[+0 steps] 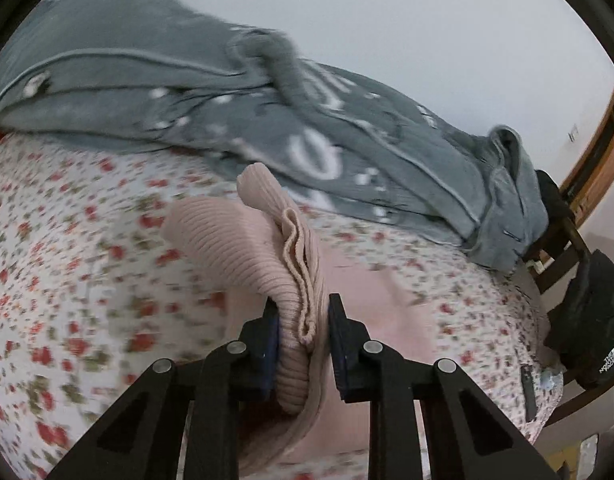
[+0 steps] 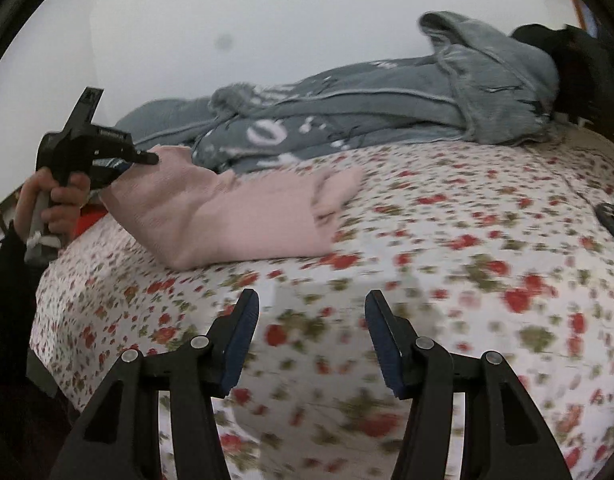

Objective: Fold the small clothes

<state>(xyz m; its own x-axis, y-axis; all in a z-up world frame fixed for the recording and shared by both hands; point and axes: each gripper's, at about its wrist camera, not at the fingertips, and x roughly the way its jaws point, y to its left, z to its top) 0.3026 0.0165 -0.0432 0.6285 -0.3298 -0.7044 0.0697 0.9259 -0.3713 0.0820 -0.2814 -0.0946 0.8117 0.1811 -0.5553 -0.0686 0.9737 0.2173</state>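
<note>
A small pink ribbed knit garment (image 1: 243, 240) lies on a floral bed sheet (image 1: 67, 260). My left gripper (image 1: 301, 312) is shut on a bunched edge of it and lifts that edge off the sheet. In the right wrist view the same pink garment (image 2: 243, 216) lies at the left of the bed, its near corner raised by the left gripper (image 2: 141, 160), held in a hand. My right gripper (image 2: 312, 300) is open and empty, low over the floral sheet (image 2: 467, 260), to the right of and nearer than the garment.
A grey blanket (image 1: 227, 92) with white print lies crumpled along the far side of the bed, also in the right wrist view (image 2: 367, 108). A dark phone (image 1: 528, 392) lies near the bed's right edge. A wooden chair with a black jacket (image 1: 591, 340) stands beside it.
</note>
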